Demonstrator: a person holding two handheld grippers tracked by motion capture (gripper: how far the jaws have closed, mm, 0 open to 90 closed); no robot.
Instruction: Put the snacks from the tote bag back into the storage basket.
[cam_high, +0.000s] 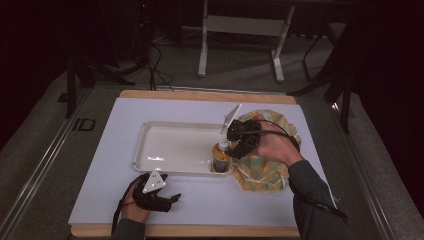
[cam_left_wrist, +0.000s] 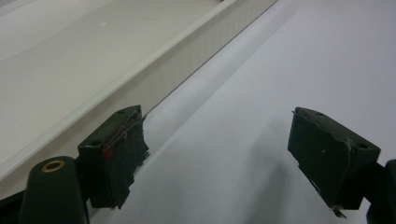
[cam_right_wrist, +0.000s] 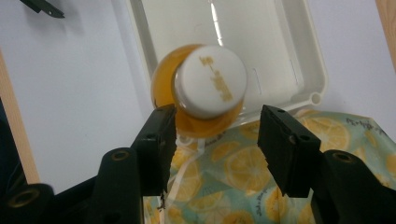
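The bottle (cam_high: 221, 157), amber with a white cap, stood upright in the near right corner of the white tray (cam_high: 165, 127). The right gripper (cam_high: 239, 141) was positioned directly above it; in the right gripper view its jaws were spread wider than the cap, flanking the bottle (cam_right_wrist: 205, 91) without gripping it. A lemon-print cloth bag (cam_high: 260, 172) lay just beside the tray's right edge. The left gripper (cam_high: 162, 200) rested on the white table sheet (cam_high: 225, 200) near the tray's front wall, jaws wide open and empty
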